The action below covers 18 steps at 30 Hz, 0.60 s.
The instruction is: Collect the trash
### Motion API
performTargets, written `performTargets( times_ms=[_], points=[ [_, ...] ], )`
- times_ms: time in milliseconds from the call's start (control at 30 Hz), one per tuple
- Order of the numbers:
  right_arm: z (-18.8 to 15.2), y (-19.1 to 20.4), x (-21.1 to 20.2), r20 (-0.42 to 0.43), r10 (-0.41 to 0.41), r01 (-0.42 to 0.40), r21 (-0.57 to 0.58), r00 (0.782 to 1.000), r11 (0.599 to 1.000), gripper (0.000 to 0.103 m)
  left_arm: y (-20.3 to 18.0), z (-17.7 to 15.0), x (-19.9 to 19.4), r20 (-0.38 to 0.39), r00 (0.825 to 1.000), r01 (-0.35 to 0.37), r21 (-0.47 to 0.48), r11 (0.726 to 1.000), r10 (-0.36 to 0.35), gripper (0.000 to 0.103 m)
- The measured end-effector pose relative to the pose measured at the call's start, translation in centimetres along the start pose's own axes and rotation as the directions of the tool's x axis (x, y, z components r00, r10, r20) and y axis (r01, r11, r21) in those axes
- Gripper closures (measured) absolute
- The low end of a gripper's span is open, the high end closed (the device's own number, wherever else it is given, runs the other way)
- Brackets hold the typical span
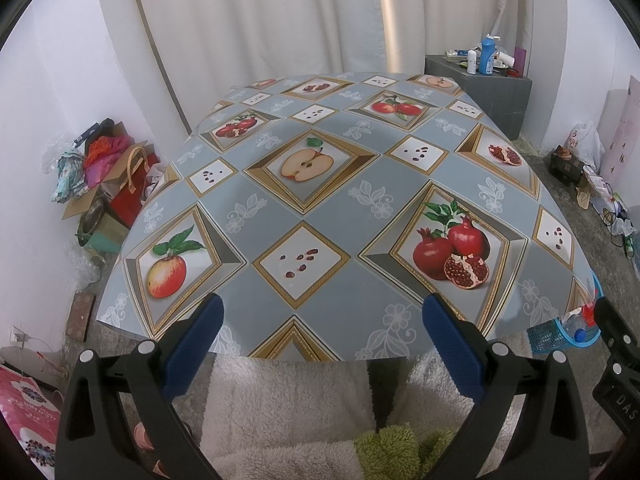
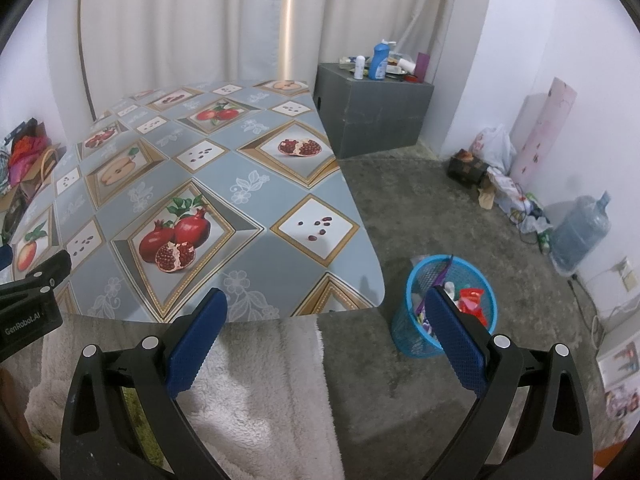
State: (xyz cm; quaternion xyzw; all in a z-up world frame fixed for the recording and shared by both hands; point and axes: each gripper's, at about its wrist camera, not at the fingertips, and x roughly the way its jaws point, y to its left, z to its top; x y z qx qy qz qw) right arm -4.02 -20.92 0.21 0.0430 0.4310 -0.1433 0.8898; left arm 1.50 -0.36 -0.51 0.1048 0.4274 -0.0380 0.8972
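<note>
A blue mesh trash basket [image 2: 416,332] stands on the floor beside the table's near right corner, with red and other wrappers [image 2: 472,298] inside. It also shows in the left wrist view [image 1: 548,338] at the right edge. My right gripper [image 2: 324,320] is open and empty, held over the table's near edge, left of the basket. My left gripper [image 1: 320,320] is open and empty above the table's near edge. The table [image 1: 320,200] has a fruit-pattern cloth with nothing lying on it.
A grey box [image 2: 376,116] with bottles stands at the back right. Bags and clutter [image 1: 104,176] pile by the left wall. A water jug [image 2: 580,232] and bags lie along the right wall. A white fluffy fabric [image 2: 256,392] lies below the grippers.
</note>
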Motion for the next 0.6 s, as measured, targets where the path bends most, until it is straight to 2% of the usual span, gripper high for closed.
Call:
performTargets(
  times_ms=[600],
  points=[
    [-0.04, 0.06, -0.02, 0.0, 0.0, 0.0, 0.002, 1.0, 1.0, 0.008, 0.19, -0.05, -0.06, -0.005, 1.0, -0.002, -0.008, 1.0, 0.002, 0.006]
  ],
)
